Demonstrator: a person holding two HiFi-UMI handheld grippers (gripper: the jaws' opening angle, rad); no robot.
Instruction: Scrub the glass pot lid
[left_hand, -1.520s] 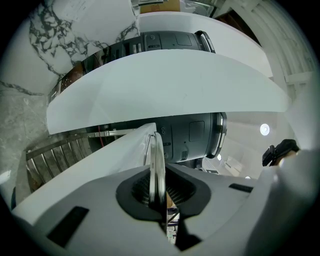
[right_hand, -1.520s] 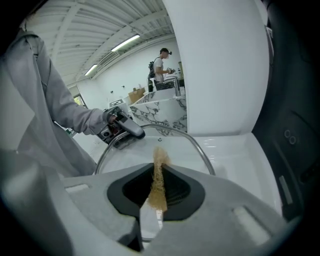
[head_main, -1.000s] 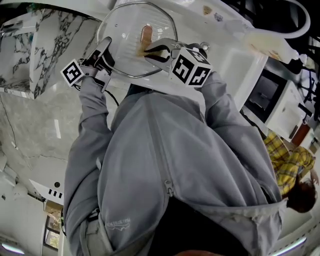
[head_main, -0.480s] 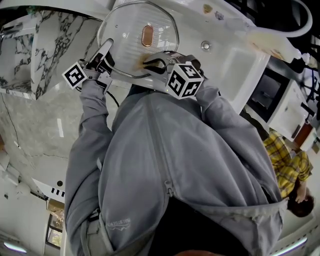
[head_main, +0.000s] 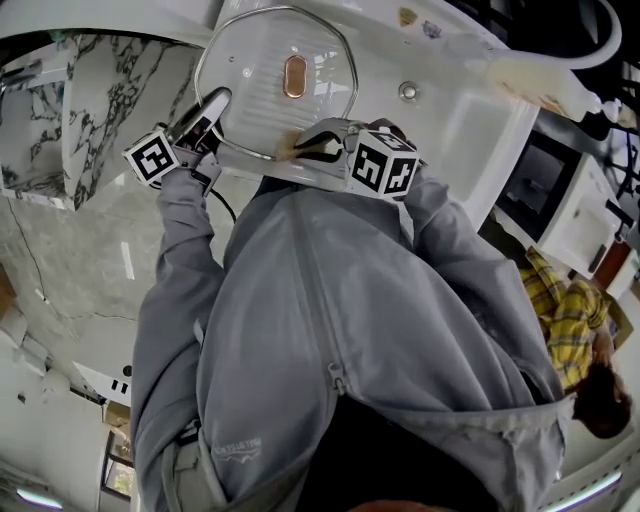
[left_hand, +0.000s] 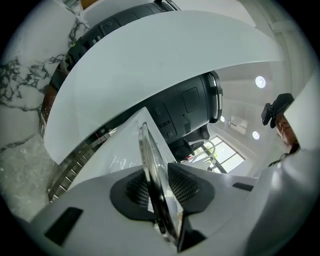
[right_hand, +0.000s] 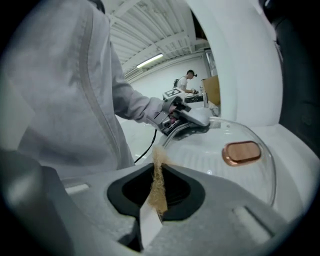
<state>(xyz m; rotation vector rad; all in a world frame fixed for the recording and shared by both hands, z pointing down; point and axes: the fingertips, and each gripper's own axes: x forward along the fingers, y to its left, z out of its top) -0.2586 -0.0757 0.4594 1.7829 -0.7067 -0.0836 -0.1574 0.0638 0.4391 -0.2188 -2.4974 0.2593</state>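
The glass pot lid (head_main: 270, 60) with its copper knob (head_main: 295, 75) lies on the white ridged drainboard (head_main: 380, 60). My left gripper (head_main: 208, 108) is at the lid's left rim. In the left gripper view the rim (left_hand: 152, 170) stands edge-on between the jaws, which are opening, and the pads no longer pinch it. My right gripper (head_main: 300, 148) is shut on a thin tan scrubbing pad (right_hand: 158, 185) at the lid's near edge. The right gripper view shows the lid (right_hand: 235, 170), the knob (right_hand: 242, 152) and the left gripper (right_hand: 187, 120) beyond.
A marble counter (head_main: 90, 100) runs along the left. A drain fitting (head_main: 408, 91) sits in the white sink top right of the lid, and a cream bottle (head_main: 540, 85) lies beyond. A person in a yellow plaid shirt (head_main: 570, 330) stands at the right.
The right gripper drew the scrubbing pad from the lid's middle back to its near edge. The lid shifted slightly away. The left gripper stayed at the rim.
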